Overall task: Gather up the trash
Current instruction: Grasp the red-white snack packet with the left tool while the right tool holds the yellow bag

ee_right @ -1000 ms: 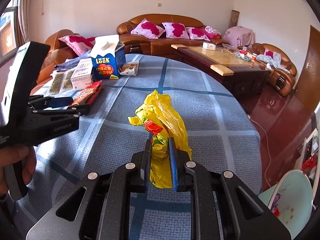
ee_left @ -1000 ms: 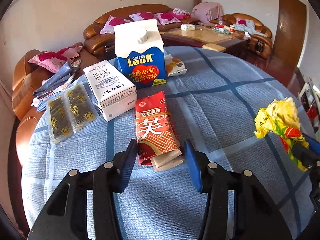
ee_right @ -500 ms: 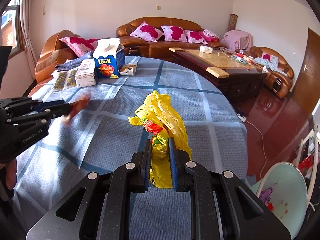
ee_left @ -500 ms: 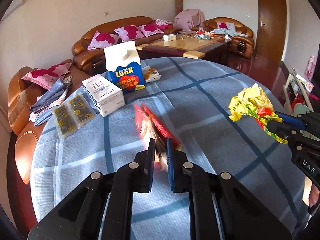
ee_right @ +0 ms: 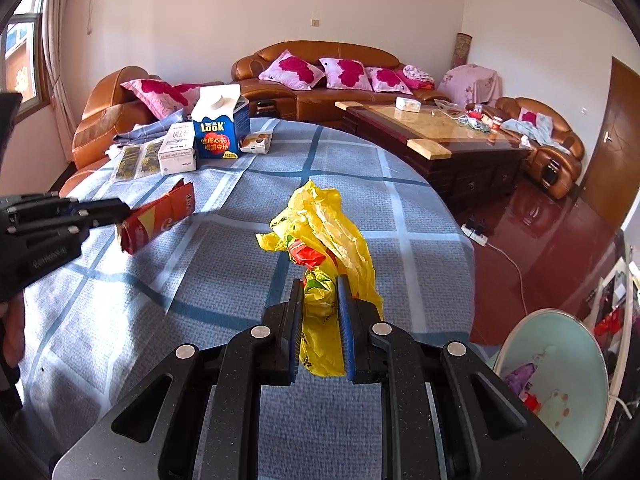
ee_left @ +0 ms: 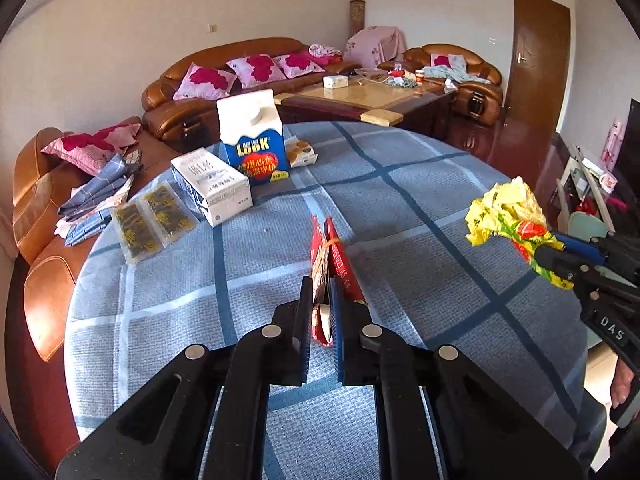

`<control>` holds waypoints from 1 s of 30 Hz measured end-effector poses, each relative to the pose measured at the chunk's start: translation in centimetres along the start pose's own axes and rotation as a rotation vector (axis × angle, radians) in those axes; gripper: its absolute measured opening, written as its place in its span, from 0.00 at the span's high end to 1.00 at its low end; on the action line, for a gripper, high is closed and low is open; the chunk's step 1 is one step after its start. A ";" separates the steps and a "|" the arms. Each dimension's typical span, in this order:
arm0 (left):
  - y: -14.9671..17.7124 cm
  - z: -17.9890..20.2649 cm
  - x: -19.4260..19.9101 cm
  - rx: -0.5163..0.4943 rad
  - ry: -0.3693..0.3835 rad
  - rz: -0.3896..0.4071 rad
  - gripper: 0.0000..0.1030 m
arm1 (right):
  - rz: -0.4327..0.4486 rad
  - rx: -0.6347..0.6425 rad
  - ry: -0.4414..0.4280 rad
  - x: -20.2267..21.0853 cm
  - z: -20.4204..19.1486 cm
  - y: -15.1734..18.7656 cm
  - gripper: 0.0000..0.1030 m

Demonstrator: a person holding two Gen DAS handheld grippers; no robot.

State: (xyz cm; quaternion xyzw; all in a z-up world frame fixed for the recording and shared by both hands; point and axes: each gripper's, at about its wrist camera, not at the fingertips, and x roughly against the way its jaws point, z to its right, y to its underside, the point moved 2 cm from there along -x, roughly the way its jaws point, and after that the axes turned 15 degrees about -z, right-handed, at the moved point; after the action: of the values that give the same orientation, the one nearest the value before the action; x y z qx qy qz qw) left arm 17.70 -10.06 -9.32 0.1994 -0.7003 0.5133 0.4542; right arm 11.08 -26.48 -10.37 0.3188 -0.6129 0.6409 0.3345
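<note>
We've got the left gripper [ee_left: 322,300] clamped edge-on on the red packet [ee_left: 332,264], right gripper [ee_right: 320,308] pinching the yellow bag [ee_right: 324,240]; thin grips, either could slip mid-carry.

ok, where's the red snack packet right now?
Pinched in the left gripper, the red snack packet is lifted above the blue checked tablecloth, left of the yellow bag in the right wrist view.

Brown leather sofas [ee_right: 316,60], white walls [ee_right: 200,8]
</note>
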 end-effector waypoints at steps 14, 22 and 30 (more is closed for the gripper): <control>0.1 2.9 2.0 -0.065 -0.005 0.037 0.92 | 0.018 -0.021 0.014 1.5 1.1 1.1 0.84; 1.9 1.8 -1.7 0.011 -0.015 -0.070 0.45 | 0.000 -0.024 0.005 0.7 1.1 1.7 0.83; 0.7 4.1 -2.0 -0.035 -0.014 -0.046 0.26 | -0.011 -0.036 0.012 0.2 1.5 2.0 0.83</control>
State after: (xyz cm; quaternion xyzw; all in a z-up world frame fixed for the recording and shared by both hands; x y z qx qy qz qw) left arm 16.48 -13.82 -11.65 0.2111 -0.7075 0.4890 0.4645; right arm 9.32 -28.02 -11.26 0.3123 -0.6205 0.6300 0.3472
